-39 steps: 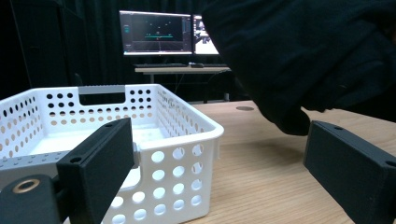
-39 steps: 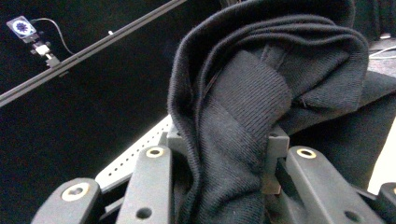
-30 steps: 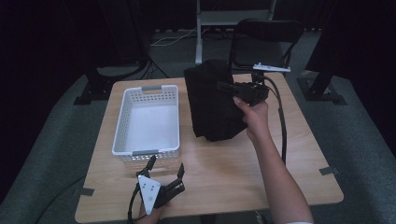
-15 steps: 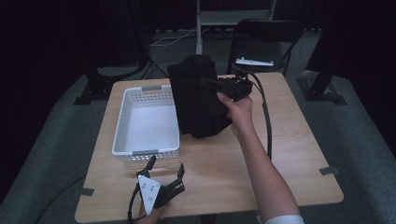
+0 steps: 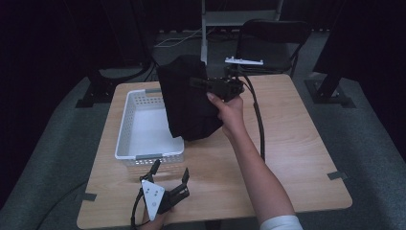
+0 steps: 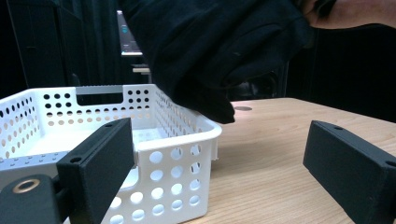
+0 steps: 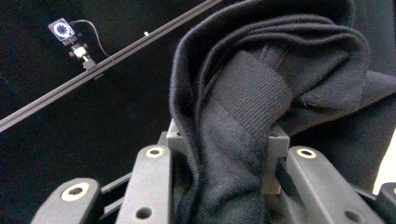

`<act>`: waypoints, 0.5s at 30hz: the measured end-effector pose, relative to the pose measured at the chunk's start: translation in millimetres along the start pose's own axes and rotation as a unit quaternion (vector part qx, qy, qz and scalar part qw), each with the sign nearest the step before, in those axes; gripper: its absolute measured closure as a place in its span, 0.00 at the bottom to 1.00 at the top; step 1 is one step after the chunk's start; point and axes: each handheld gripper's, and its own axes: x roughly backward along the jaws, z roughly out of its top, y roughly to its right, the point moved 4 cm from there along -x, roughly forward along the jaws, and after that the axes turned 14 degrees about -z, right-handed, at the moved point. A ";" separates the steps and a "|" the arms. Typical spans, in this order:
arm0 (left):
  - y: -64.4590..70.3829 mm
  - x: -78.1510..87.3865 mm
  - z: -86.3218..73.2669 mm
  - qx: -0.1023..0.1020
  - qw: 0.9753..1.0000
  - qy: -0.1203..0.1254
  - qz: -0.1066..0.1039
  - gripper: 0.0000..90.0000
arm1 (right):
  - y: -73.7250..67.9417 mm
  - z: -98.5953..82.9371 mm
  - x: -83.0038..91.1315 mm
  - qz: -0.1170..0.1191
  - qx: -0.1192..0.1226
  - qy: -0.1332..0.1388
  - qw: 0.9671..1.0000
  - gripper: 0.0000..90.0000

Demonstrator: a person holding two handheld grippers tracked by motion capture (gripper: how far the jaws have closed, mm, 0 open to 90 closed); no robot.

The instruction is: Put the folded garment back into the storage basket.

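A black knit garment hangs in the air over the right edge of the white perforated basket. My right gripper is shut on its top, and the ribbed cloth is bunched between the jaws. In the left gripper view the garment dangles just above the basket's near corner. My left gripper rests near the table's front edge, open, with nothing between its fingers, pointing at the basket.
The wooden table is bare to the right of the basket. A black folding chair stands behind the table's far edge. The right gripper's cable trails across the table beside the forearm.
The right gripper has carried the black garment leftward, from the table's middle to over the basket's right edge. The left gripper has stayed put.
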 end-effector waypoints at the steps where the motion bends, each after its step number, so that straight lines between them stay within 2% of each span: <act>1: 0.0 0.0 0.0 0.000 1.000 0.000 0.000 0.11 | -0.9 -0.7 -2.5 0.002 -0.001 0.000 1.000 0.74; 15: 0.0 0.0 0.1 0.000 1.000 0.001 -0.001 0.11 | -22.4 -2.7 -34.4 0.013 0.003 -0.013 1.000 0.74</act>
